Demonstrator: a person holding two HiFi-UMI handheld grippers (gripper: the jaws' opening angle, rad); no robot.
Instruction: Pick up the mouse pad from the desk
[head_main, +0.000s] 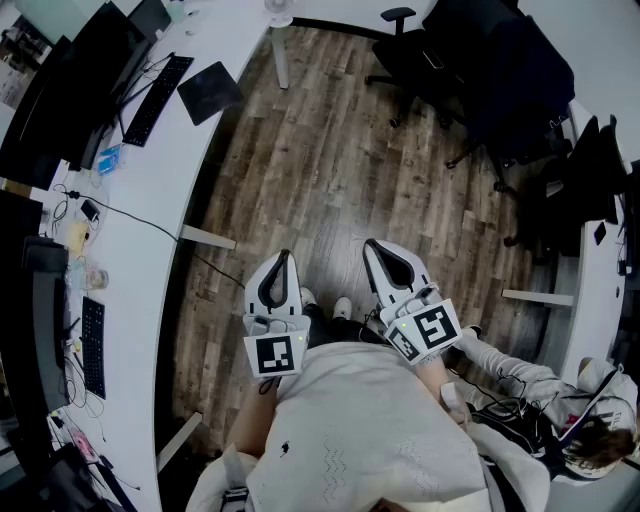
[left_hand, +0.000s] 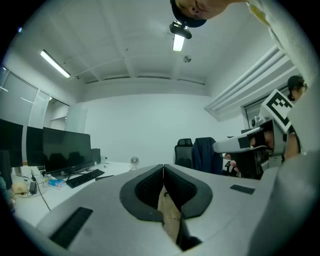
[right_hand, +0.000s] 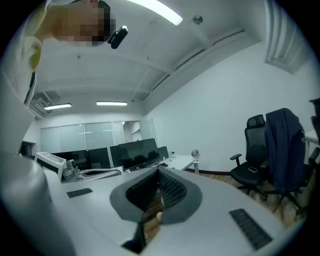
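Under everything, a brown wood floor, filling the middle of the head view. Along the left side, a long white desk, curved and cluttered at its far edge. At the top right, a group of black chairs, one of them with a dark jacket over its back. On the desk top-left, a row of dark monitors. At the bottom, the white shirt of the person with the grippers, and at the lower right corner a second person.

In front of the shirt, the left gripper and the right gripper, side by side above the floor, well apart from the desk. Both pointing forward and about level, with the ceiling and far wall in their own views. Left gripper: jaws pressed together at the tips, holding nothing. Right gripper: the same, tips together and nothing between. Behind each, a marker cube.

On the desk before the monitors, a black keyboard. Just beside it, toward the floor, the mouse pad: dark, square, flat, turned at an angle, at the desk's rim, far from both grippers. Lower on the desk, another keyboard. At the top edge, a small white fan.
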